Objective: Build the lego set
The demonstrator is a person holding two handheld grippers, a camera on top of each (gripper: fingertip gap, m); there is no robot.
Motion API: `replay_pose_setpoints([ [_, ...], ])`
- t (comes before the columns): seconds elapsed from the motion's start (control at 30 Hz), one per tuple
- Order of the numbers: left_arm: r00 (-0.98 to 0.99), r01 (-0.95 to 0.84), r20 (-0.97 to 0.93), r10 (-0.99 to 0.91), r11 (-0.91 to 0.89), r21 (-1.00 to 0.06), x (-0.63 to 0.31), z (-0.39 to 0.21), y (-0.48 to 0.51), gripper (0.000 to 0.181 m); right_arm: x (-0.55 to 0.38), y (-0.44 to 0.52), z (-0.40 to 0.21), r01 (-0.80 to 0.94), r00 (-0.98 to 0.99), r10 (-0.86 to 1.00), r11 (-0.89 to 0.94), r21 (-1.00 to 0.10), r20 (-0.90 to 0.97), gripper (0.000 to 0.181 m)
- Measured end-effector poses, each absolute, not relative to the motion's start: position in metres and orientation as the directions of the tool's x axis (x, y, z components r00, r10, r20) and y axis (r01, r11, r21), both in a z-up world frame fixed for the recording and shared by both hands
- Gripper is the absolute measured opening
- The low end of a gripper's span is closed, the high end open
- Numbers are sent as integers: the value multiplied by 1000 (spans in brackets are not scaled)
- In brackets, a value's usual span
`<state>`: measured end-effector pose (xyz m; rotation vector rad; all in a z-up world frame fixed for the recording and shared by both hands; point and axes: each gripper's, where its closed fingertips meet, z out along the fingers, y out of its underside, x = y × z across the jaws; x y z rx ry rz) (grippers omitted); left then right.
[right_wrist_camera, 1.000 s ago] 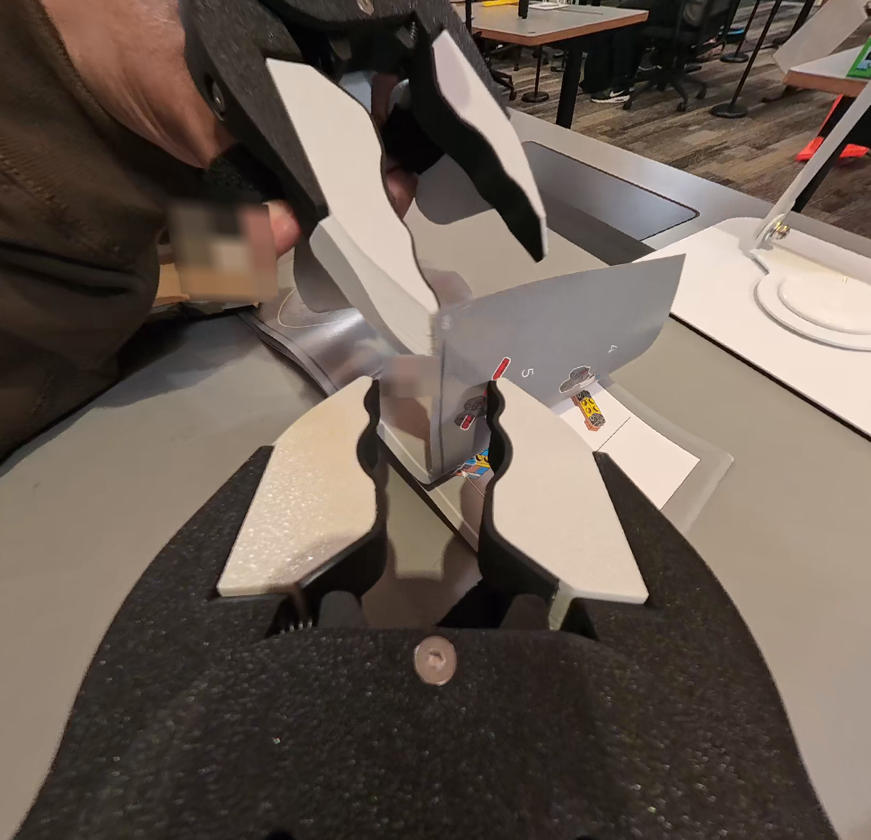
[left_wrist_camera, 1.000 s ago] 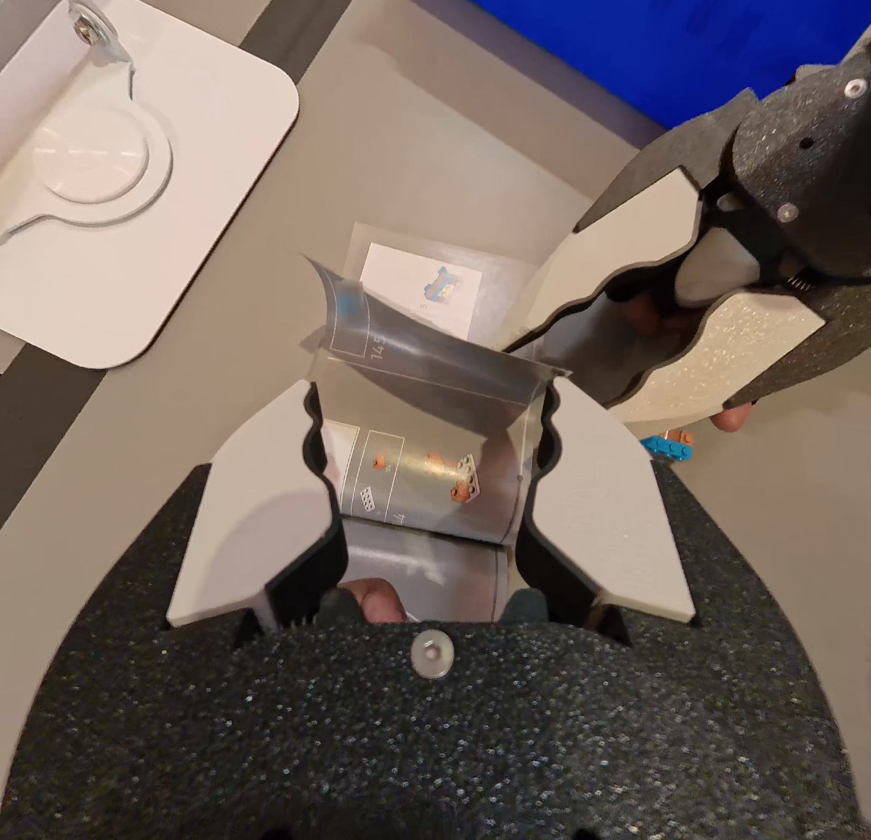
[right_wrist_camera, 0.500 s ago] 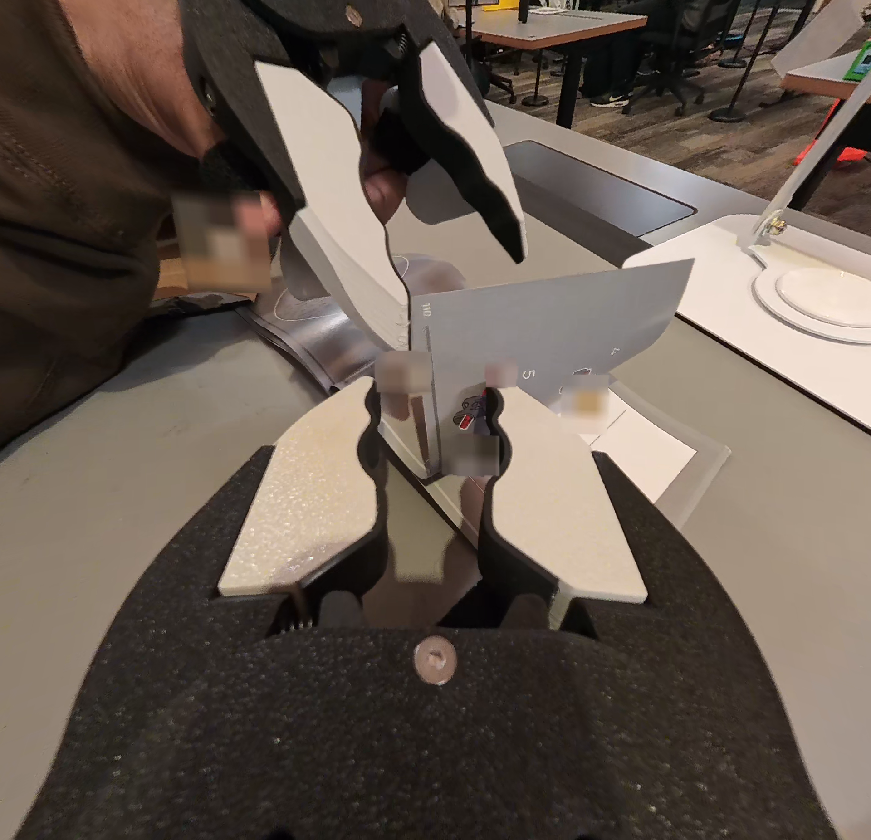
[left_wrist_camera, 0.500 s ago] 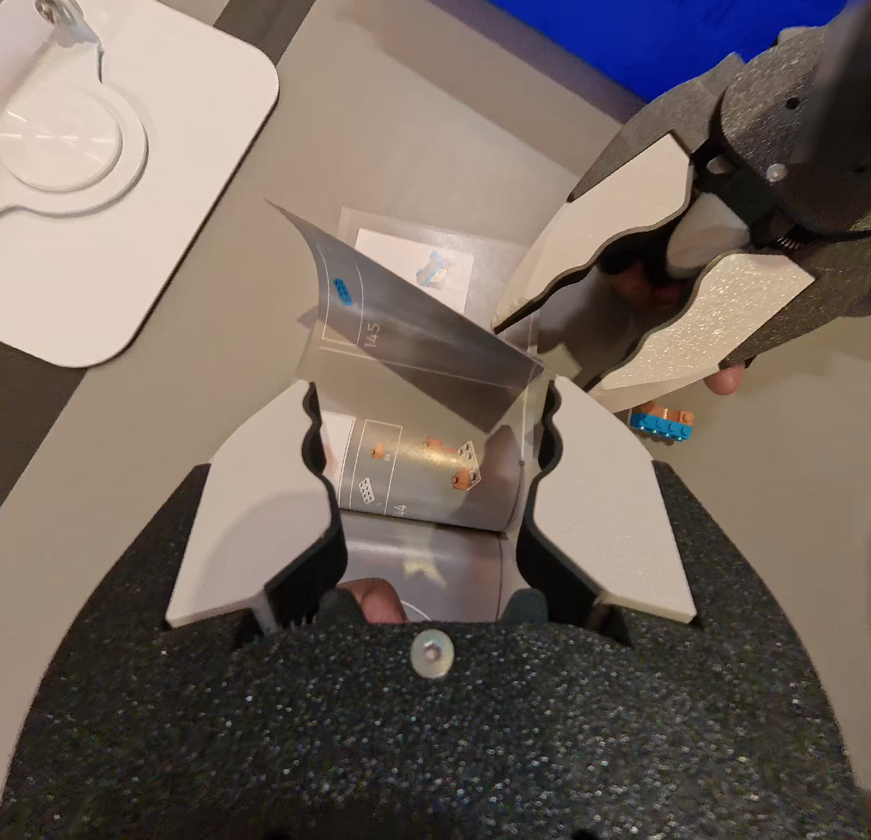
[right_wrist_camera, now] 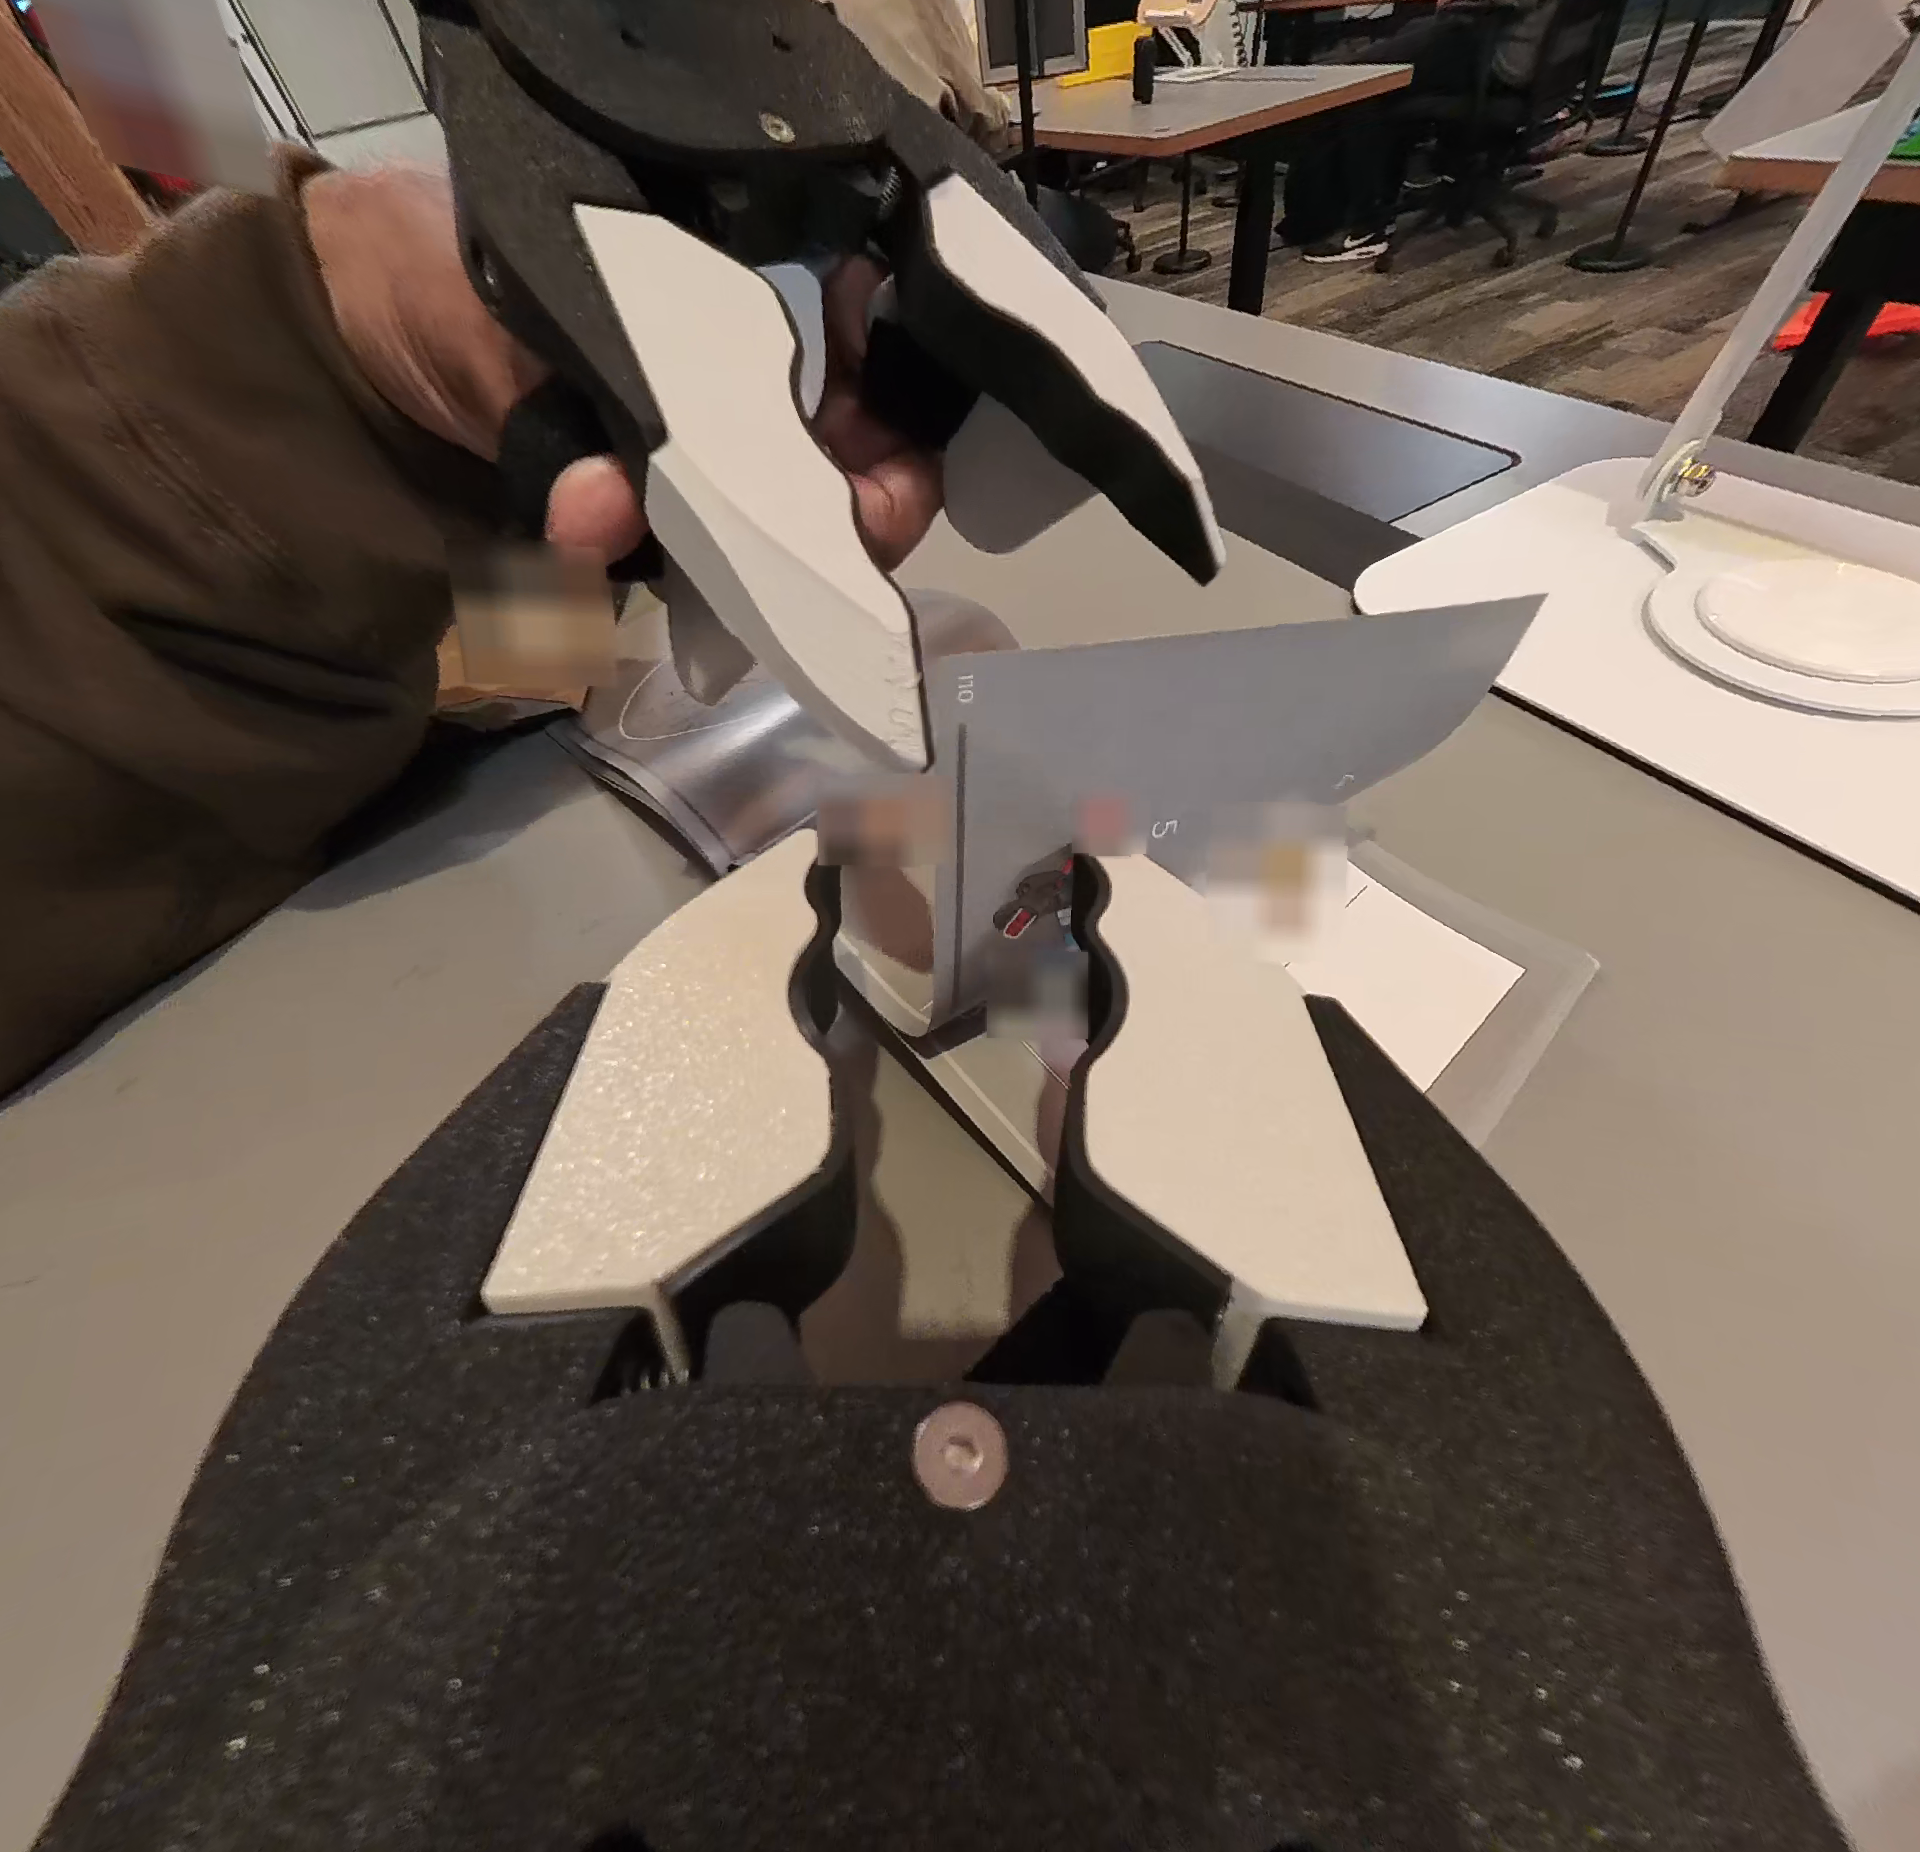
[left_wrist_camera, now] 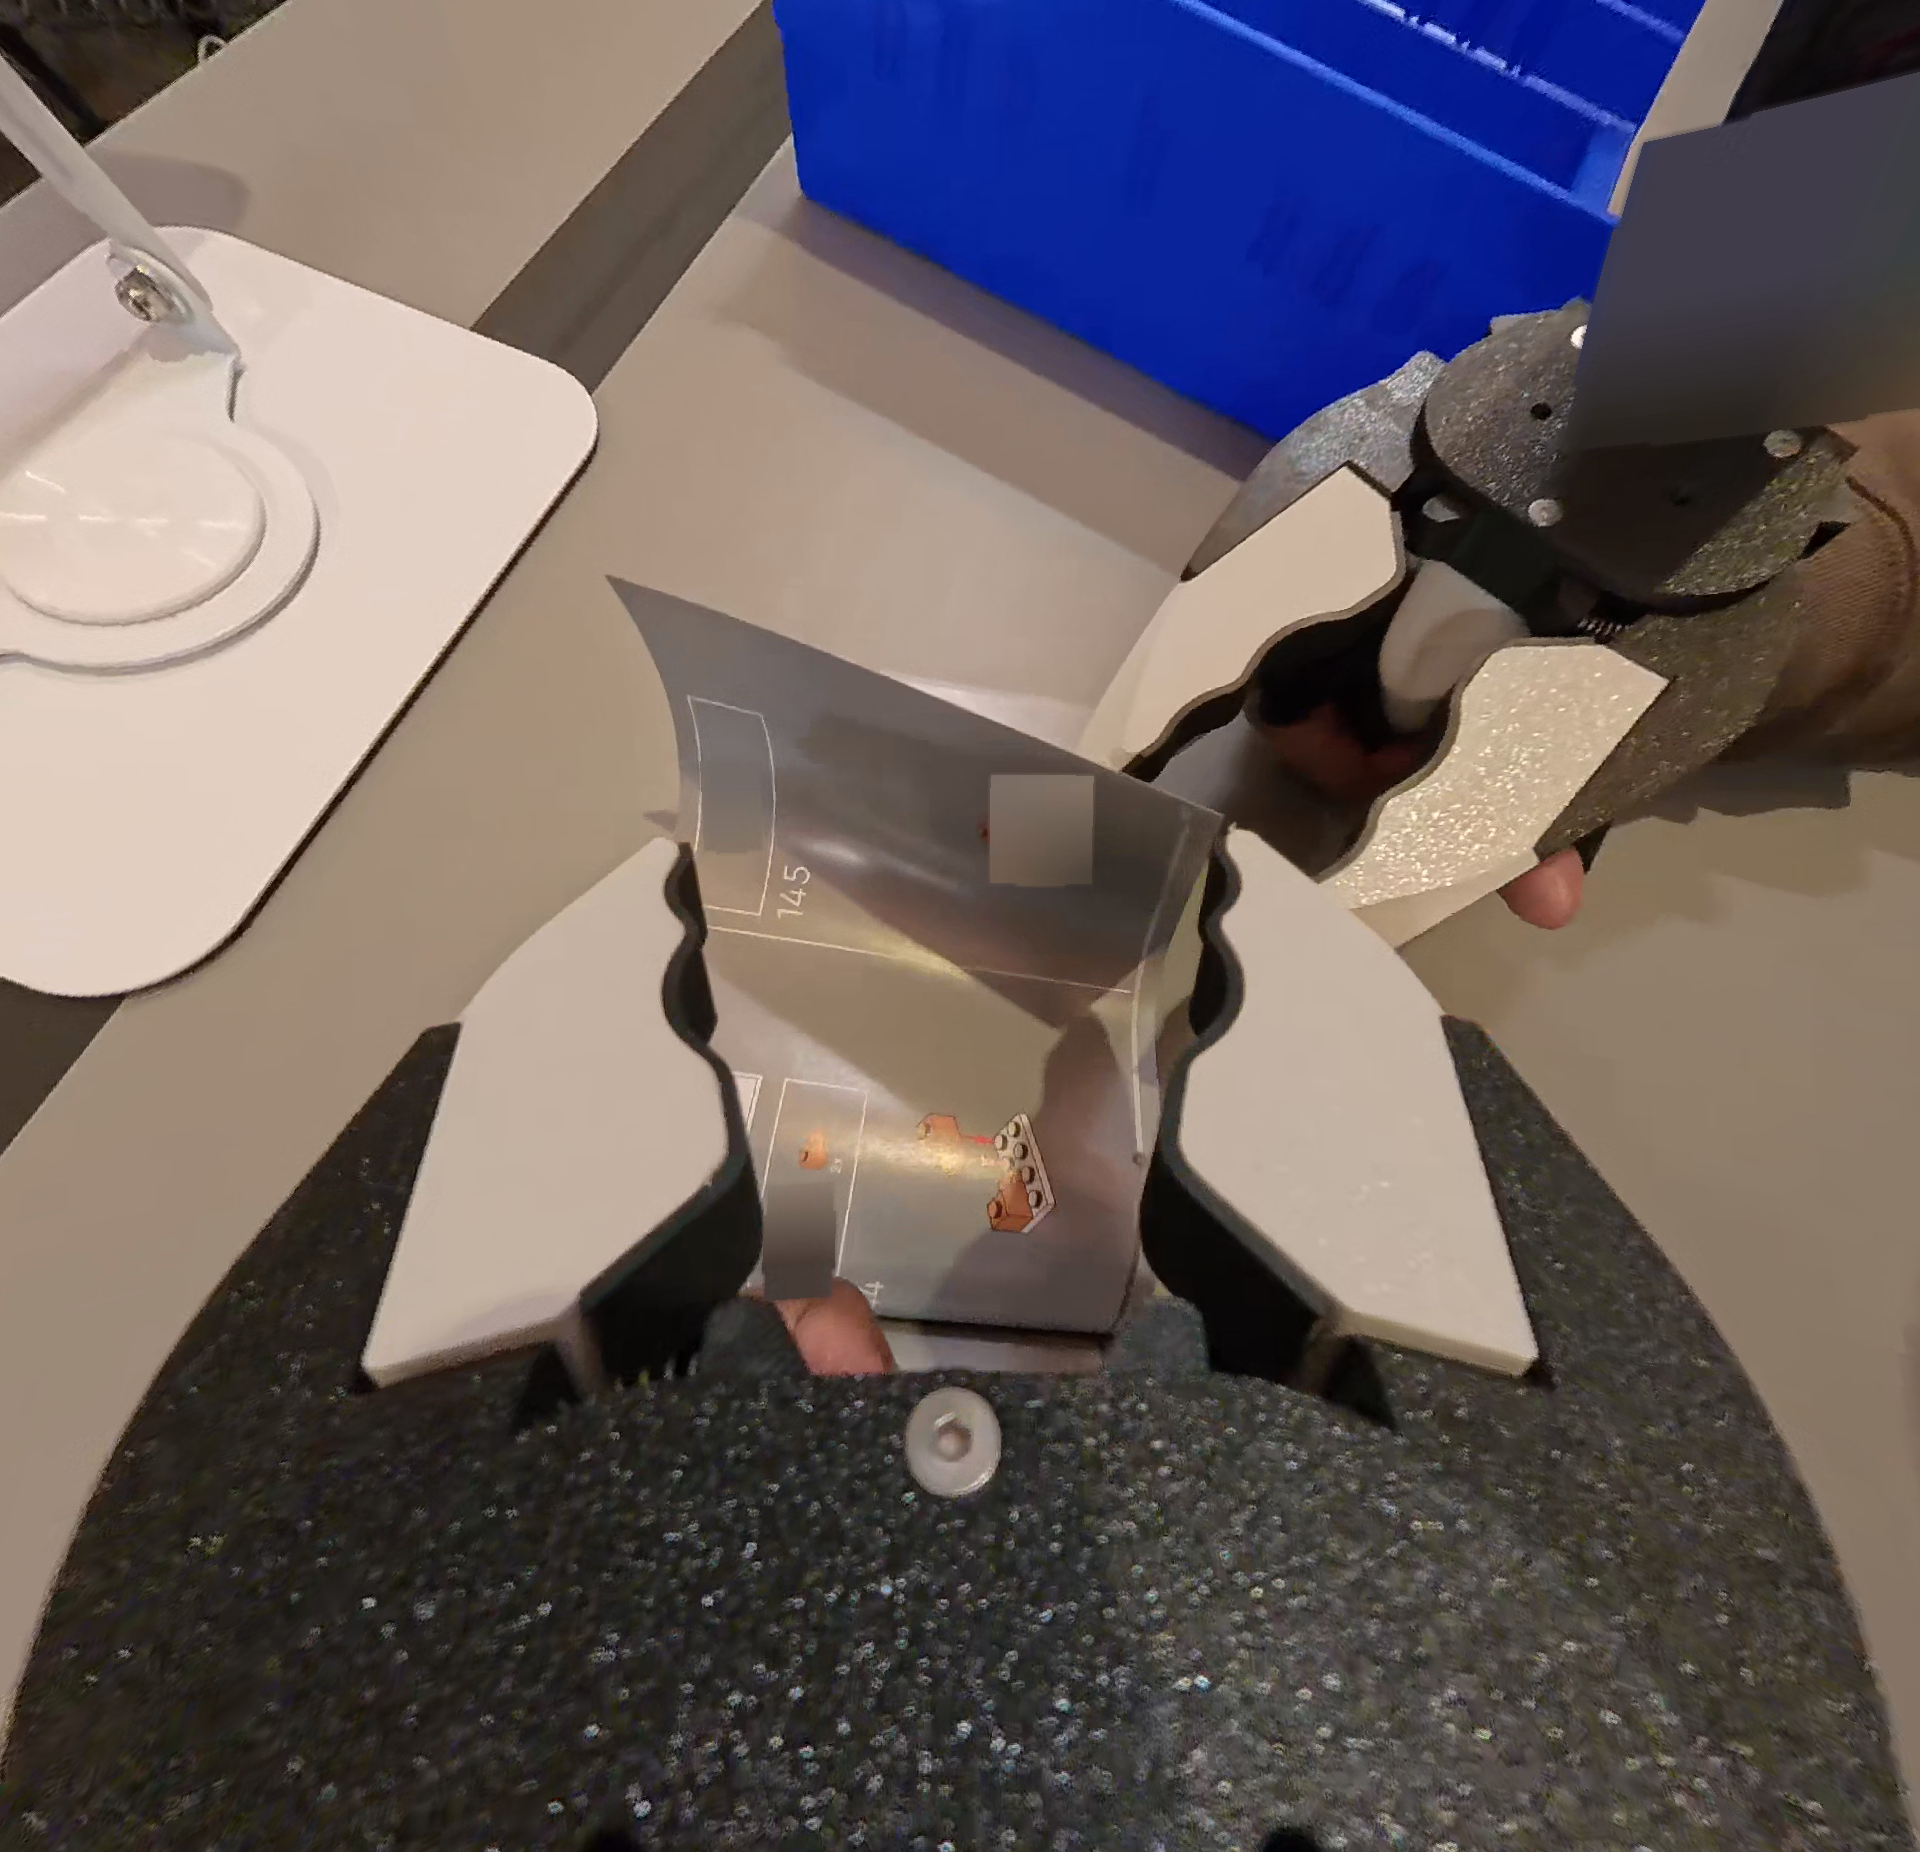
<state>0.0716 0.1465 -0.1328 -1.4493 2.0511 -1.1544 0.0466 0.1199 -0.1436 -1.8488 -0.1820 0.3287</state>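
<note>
Two hand-held grippers meet over a grey table, both working at the glossy grey instruction booklet of a lego set.

Beyond the left gripper, a large blue bin stands at the far side of the table. Off to that gripper's left lies a white stand base with rounded corners, a round disc on it and a slanting pole rising from it. In the right wrist view the same base sits to the right of the right gripper, and chairs and desks fill the room behind.

The booklet lies open on the table under both tools. One page curls upward, standing between the left gripper's pale fingers. Those fingers are spread apart, one on each side of the page; whether either presses on the paper cannot be told. In the right wrist view the lifted page rises just ahead of the right gripper, whose fingers are likewise parted, with the page's lower corner in the gap between them. The left gripper comes down from above, one fingertip at the page's top edge.

A brown sleeve covers the arm holding the left gripper.

Small printed pictures of orange and white bricks show on the page nearest the left gripper.
</note>
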Motion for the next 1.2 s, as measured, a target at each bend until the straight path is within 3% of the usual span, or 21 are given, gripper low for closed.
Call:
replay_pose_setpoints([
  [1.2, -398, -504, 145, -906, 84, -860, 94, -146, 153, 92, 57, 115, -137, -149, 915, 323, -282, -948, -240, 43],
])
